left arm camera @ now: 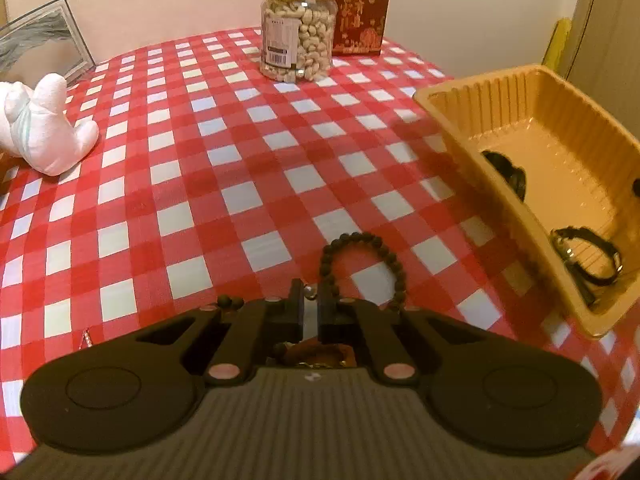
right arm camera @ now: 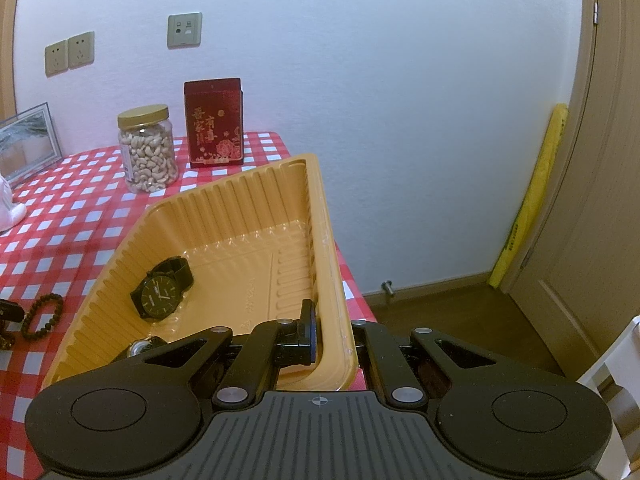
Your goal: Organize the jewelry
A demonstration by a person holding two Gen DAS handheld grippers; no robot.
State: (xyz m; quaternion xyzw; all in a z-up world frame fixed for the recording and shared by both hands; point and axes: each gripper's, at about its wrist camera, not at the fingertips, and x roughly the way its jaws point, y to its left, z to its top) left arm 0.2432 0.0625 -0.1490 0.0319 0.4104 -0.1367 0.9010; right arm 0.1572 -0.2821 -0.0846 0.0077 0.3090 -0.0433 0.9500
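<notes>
Closest to me, the left gripper [left arm camera: 311,300] hung low over the red-and-white checked tablecloth [left arm camera: 192,184], its jaws drawn almost together with only a narrow slot between them. A small pale bead or charm [left arm camera: 309,291] sat right at that slot, and the dark beaded bracelet [left arm camera: 362,264] looped out from just past the fingertips and lay on the cloth; whether the jaws actually pinched it I could not tell.

Over at the right edge of the table, the right gripper [right arm camera: 334,336] was clamped on the near right wall of the orange plastic tray [right arm camera: 240,208], one finger [right arm camera: 307,330] inside the wall and the other outside. That tray was tilted, its right side lifted. Inside it a black wristwatch [right arm camera: 162,290] lay against the left wall with its dial facing up, and a second watch [right arm camera: 140,347] with a metal case peeked out at the near corner, mostly hidden behind the gripper. From that side the bracelet showed on the cloth just left of the tray, near but not touching it.

Farther back stood a clear jar of cashews [left arm camera: 298,30] with a gold lid, and right beside it a dark red box [left arm camera: 362,10] with gold printing. At the far left a white plush toy [left arm camera: 40,124] lay on the cloth in front of a framed picture [left arm camera: 40,44] leaning by the wall.
</notes>
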